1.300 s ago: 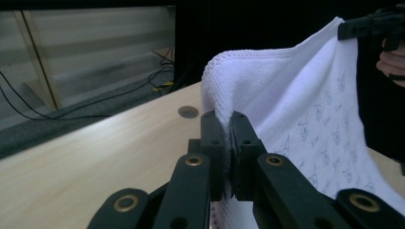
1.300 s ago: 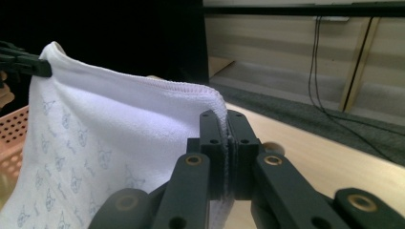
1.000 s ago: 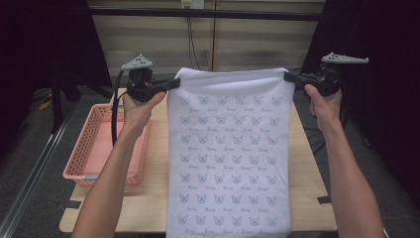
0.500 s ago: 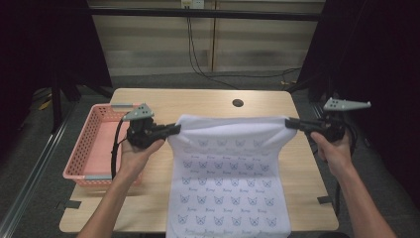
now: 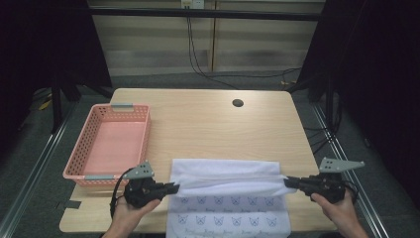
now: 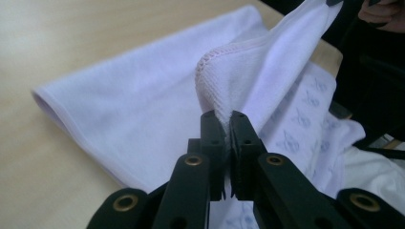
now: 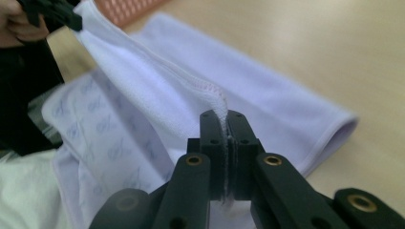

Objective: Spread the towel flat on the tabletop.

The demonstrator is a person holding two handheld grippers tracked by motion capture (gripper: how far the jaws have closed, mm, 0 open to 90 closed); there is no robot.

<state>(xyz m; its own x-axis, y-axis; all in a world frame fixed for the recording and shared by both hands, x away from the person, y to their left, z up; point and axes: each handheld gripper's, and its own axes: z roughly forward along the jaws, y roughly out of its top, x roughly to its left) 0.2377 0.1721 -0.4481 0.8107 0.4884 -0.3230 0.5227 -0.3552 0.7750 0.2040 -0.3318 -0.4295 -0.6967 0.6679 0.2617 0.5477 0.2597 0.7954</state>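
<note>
At the counter's (image 5: 208, 124) near edge, the white printed towel (image 5: 225, 178) lies half folded, soft and light (it sags between grips); left gripper (image 5: 171, 188) and right gripper (image 5: 289, 182) jaws pinch its hemmed corners, the firmest hold

The towel (image 5: 225, 198) ran off the high view's bottom edge — its near end was cut away. The basket (image 7: 129, 9) was blurred and cropped in the right gripper view.

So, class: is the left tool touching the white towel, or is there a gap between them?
Touching. The left gripper view shows the left tool with its jaws shut on a hemmed corner of the white towel, the cloth pinched between them.
</note>
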